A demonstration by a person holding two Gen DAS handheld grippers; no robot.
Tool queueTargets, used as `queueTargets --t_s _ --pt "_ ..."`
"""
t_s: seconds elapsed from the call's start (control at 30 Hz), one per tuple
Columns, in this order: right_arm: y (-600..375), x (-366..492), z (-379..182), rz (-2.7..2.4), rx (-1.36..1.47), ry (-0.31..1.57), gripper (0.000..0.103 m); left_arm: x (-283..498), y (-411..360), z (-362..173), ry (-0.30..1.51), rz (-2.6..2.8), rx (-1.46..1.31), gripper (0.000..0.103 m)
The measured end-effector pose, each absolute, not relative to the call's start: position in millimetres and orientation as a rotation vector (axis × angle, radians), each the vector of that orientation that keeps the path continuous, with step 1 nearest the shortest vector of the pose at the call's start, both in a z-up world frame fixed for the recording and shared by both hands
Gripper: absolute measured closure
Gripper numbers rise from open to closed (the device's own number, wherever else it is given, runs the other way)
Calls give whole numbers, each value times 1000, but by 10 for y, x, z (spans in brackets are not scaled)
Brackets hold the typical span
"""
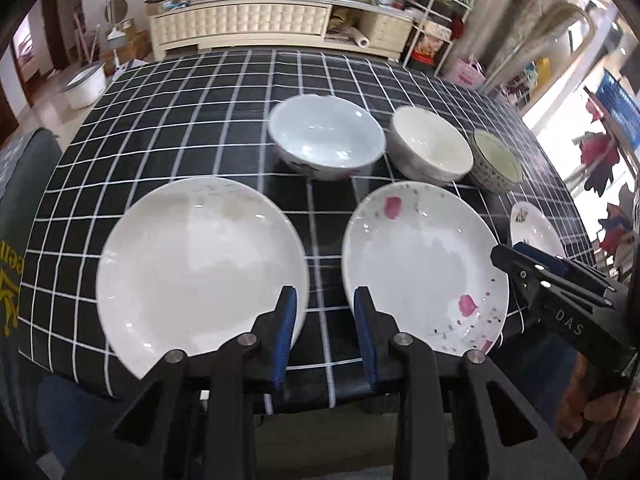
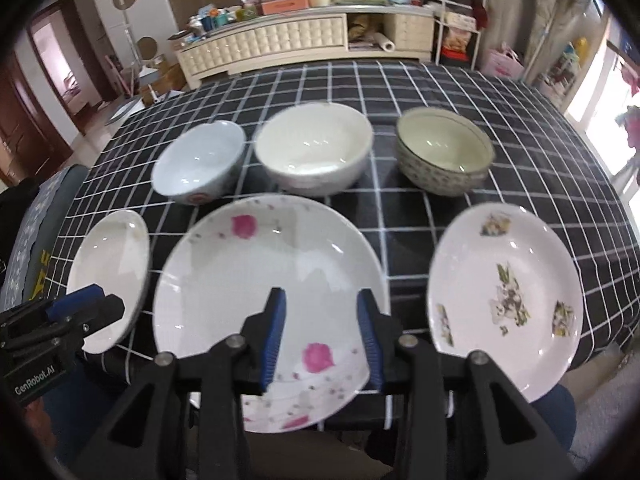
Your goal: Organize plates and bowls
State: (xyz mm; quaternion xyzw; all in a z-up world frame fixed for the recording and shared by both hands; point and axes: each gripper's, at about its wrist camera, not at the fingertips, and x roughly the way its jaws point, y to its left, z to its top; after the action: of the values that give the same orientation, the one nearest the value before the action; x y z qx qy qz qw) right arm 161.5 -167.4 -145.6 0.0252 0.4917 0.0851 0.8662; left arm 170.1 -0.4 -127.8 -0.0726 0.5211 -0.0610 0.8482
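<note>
Your table [image 1: 160,128], draped in a black cloth with a white grid, fills both views and carries everything. Beyond it, far ahead of both sets of jaws, a cream cabinet [image 2: 280,44] with a cluttered top runs along the wall.

Three plates lie in the near row. The plain white plate [image 1: 200,268] sits to the left of your left gripper [image 1: 325,332], its near edge passing behind the left pad. The pink-flowered plate [image 2: 268,292] lies directly under your right gripper [image 2: 322,336], and in the left wrist view it lies just right of the left jaws. The plate with green and yellow sprigs [image 2: 504,300] is off to the right of your right gripper, well clear of it.

Three bowls stand in the far row, ahead of both grippers: a pale blue bowl [image 1: 326,136] with a red mark on its side, a cream white bowl [image 2: 314,148] next to it, and a speckled green-lined bowl [image 2: 444,150] at the right end.

Your left jaws stand partly open with only tablecloth between the pads; nothing is held. Your right jaws are also partly open, a little wider, hovering over the flowered plate without gripping it.
</note>
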Motion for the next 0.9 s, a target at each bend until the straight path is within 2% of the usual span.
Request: queueTargets --t_s 0.07,0.63,0.9 --pt "-1741 1629 -1499 170 56 1040 54 1730 -42 -1332 1109 -142 -154 66" --pt "-1928 1860 -1798 179 63 1112 53 2066 -408 -1768 1193 -165 -106 66" --pt "-1888 1842 -1921 190 65 1135 53 2097 -396 -1913 1214 -163 -99 79"
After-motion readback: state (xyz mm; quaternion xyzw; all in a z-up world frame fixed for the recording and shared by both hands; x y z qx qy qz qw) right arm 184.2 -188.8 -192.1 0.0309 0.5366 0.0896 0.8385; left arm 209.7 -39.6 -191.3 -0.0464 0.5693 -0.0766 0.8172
